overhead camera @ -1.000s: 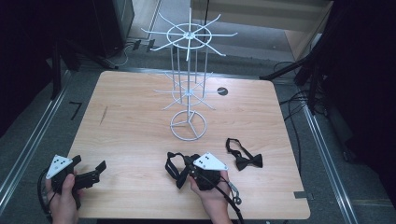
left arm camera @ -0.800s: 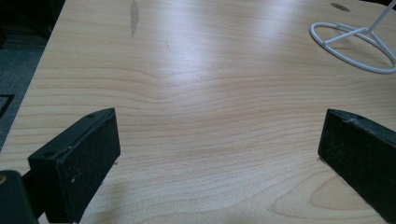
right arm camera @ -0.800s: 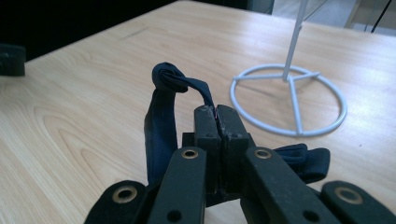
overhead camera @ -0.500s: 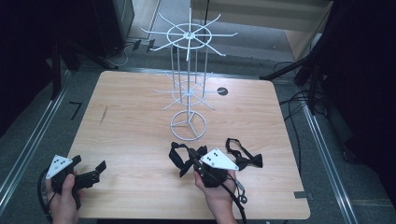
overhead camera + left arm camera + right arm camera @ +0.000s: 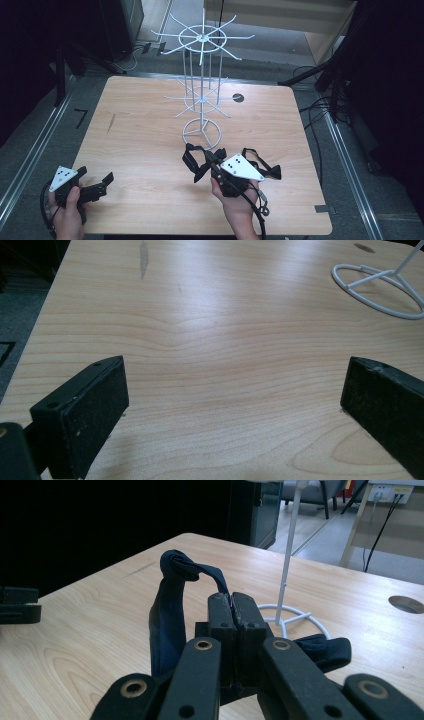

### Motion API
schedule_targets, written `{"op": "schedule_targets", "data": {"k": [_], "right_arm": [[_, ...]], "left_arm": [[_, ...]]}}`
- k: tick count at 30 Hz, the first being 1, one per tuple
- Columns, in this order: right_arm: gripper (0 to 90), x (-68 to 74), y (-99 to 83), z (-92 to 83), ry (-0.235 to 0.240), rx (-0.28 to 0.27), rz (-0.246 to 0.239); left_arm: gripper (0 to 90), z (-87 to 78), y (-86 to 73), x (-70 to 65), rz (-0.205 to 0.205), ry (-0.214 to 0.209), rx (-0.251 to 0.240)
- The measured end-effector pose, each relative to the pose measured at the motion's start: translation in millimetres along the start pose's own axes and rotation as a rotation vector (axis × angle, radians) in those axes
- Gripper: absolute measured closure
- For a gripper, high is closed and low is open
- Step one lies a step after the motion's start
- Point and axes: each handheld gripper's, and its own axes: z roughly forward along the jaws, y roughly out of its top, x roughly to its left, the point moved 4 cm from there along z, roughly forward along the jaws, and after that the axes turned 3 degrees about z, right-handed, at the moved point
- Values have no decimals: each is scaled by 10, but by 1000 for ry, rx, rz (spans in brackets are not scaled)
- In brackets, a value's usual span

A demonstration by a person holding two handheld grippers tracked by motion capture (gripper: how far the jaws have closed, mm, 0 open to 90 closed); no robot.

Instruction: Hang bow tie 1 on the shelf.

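A: From the high view we see a wooden table [image 5: 145,125] with a white wire display rack [image 5: 201,85] standing on its far half, the ring base toward the middle. What do we make of the right gripper [image 5: 207,162]?

B: We see it in the person's right hand [image 5: 237,205], near the front edge, just in front of the rack's base. A dark fabric strap [image 5: 192,159] is caught in its jaws and loops off to the left. A second dark piece, a bow tie [image 5: 262,167], lies on the table just to the gripper's right.

A: And the left gripper [image 5: 100,182] sits at the front left corner in the left hand [image 5: 65,210], well apart from the other, jaws spread with nothing between them.

B: In the left gripper view we confirm that: both black jaws stand wide, bare wood between, and the rack's ring base [image 5: 380,290] shows at upper right.

A: In the right gripper view we see the jaws pressed together on the strap [image 5: 170,610], which rises in a twisted loop to the left of the jaws. More dark fabric pokes out on the right.

B: Beyond it we see the rack's pole [image 5: 290,550] and ring.
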Motion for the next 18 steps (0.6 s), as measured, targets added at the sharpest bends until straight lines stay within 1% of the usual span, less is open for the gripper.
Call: {"op": "schedule_targets", "data": {"k": [10,18], "right_arm": [[898,-9,133,-31,-7,-28,0],[898,-36,179,-54,-13,-33,7]], "left_arm": [[0,-2,0,0,0,1,-5],[0,-4,0,2,2,3,-5]]}}
